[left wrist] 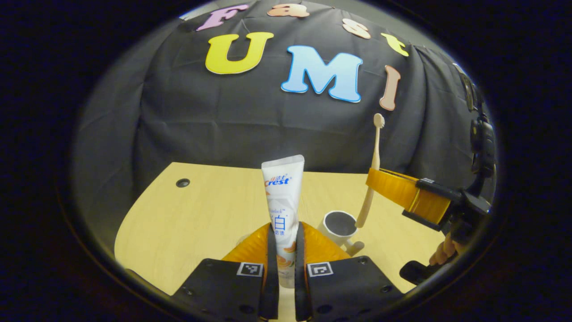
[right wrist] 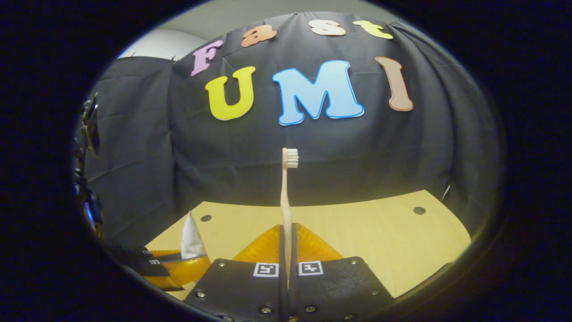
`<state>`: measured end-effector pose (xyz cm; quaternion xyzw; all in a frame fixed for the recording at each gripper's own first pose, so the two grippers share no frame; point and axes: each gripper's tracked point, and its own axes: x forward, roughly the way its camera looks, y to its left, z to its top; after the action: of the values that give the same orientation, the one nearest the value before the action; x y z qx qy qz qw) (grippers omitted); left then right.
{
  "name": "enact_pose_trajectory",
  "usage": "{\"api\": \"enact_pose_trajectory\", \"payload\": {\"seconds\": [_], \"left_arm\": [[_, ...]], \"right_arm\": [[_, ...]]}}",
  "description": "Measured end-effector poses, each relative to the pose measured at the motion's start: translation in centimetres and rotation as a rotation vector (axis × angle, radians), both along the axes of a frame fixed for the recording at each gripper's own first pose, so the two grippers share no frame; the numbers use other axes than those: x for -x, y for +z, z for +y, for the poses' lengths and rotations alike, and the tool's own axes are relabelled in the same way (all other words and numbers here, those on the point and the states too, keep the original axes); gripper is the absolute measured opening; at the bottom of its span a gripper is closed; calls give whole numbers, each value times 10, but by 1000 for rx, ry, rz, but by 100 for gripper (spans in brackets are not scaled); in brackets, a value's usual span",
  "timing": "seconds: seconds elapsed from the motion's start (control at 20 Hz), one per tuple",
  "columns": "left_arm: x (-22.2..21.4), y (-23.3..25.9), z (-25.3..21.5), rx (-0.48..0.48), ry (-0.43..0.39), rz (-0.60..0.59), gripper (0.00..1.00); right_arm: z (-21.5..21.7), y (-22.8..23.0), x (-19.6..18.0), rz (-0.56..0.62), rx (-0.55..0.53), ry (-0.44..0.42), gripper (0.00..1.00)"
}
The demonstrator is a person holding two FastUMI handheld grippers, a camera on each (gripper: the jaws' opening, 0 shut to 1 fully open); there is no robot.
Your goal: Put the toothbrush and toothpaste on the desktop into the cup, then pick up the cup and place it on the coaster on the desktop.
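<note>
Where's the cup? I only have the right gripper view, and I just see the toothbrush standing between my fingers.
Observer: The left gripper view has it. The cup stands on the table, open side up.
Operator: Is my toothbrush lined up with it?
Observer: The toothbrush leans head up, and its lower tip is at the cup's opening, near the rim.
Operator: And the toothpaste?
Observer: The left gripper is shut on the toothpaste, holding it upright beside the cup, not in it yet.
</note>
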<state>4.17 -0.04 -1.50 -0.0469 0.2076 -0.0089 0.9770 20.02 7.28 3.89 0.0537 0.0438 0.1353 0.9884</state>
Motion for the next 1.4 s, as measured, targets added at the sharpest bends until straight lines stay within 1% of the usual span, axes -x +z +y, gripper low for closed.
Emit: {"api": "enact_pose_trajectory", "payload": {"seconds": [0.2,0.5,0.65,0.75,0.8,0.9,0.95,1.0,1.05,1.1,1.15,1.3,1.35,1.4], "left_arm": [[0,1,8,1,15,-9,22],[1,-4,18,9,53,15,22],[2,-4,17,13,58,14,23],[2,-5,12,18,57,17,22],[1,-4,10,20,57,17,22],[-4,-3,5,29,51,7,22],[-7,-4,4,34,50,4,22],[-8,-5,1,46,45,-1,22],[-11,-5,1,55,42,-6,22],[-14,-5,-2,65,34,-16,22],[-18,-4,-5,78,26,-30,22],[-31,5,-15,111,-4,-85,22],[-34,7,-18,121,-15,-100,22],[-38,9,-22,128,-24,-113,22]], "right_arm": [[7,-17,-38,19,33,-6,2],[0,-63,-67,110,92,-33,3],[2,-78,-68,155,100,-21,3],[2,-83,-65,177,95,-14,3],[1,-84,-64,182,94,-16,5],[3,-85,-58,197,86,7,15],[3,-87,-53,210,85,14,24],[3,-87,-46,218,76,26,49],[-2,-84,-39,212,71,20,73],[-6,-80,-35,201,70,9,86],[-13,-75,-28,187,69,-4,97],[-35,-49,-6,133,43,-38,97],[-44,-39,2,115,36,-53,92],[-54,-32,9,97,29,-71,92]]}}
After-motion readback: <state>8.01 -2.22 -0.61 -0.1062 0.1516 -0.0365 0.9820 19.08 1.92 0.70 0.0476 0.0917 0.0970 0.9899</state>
